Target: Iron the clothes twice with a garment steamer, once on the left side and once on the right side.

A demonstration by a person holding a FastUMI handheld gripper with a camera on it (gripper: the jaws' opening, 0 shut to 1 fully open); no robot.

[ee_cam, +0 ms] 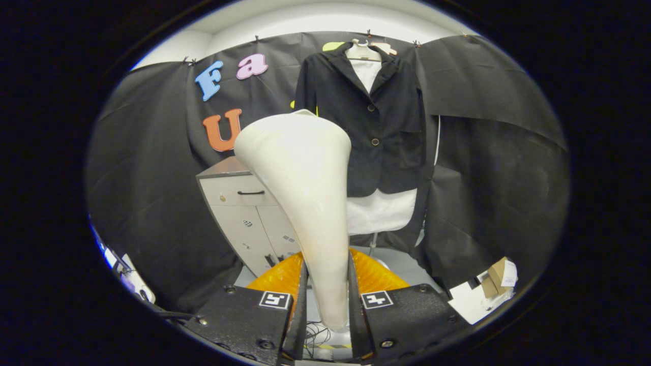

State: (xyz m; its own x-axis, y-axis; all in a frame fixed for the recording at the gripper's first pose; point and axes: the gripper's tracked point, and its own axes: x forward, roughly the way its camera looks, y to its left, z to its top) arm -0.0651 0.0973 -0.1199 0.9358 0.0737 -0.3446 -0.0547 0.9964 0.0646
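A cream-white garment steamer (305,188) stands up between my fingers, narrow handle low and wide head on top. My gripper (325,297) is shut on its handle, both fingers pressing its sides. Beyond it, a dark buttoned jacket (379,122) over a white shirt (379,211) hangs on a hanger against the black cloth wall. The steamer's head hides part of the jacket's left side and stands clearly short of the fabric.
A grey cabinet (244,208) with a dark drawer handle stands left of the jacket, behind the steamer. Cardboard boxes and white papers (488,292) lie on the floor at the lower right. Cables (315,338) run on the floor below the fingers.
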